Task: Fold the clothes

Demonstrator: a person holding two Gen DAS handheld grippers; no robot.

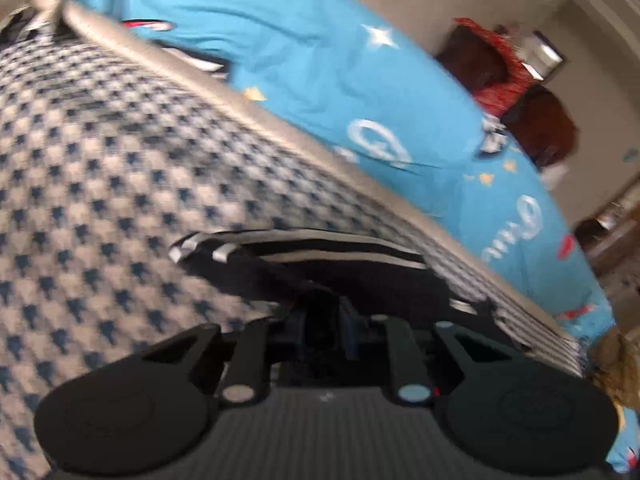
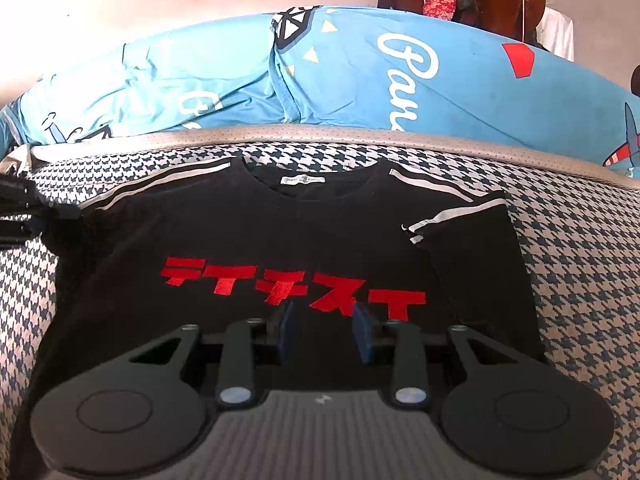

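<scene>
A black T-shirt (image 2: pixel 280 232) with red lettering and white shoulder stripes lies face up on a houndstooth mat (image 2: pixel 580 240). Its right sleeve (image 2: pixel 468 236) is folded in over the body. My right gripper (image 2: pixel 326 332) hovers over the lower chest, open, its blue pads (image 2: pixel 286 332) apart with nothing pinched. In the left wrist view my left gripper (image 1: pixel 324 312) is shut on the striped black sleeve (image 1: pixel 304 256), which bunches up over the fingertips and hides them. The picture there is blurred.
The houndstooth mat (image 1: pixel 100 160) has a grey border and lies on a bed with a blue printed sheet (image 2: pixel 400 80). Dark wooden furniture with a red cloth (image 1: pixel 504 68) stands beyond the bed against a pale wall.
</scene>
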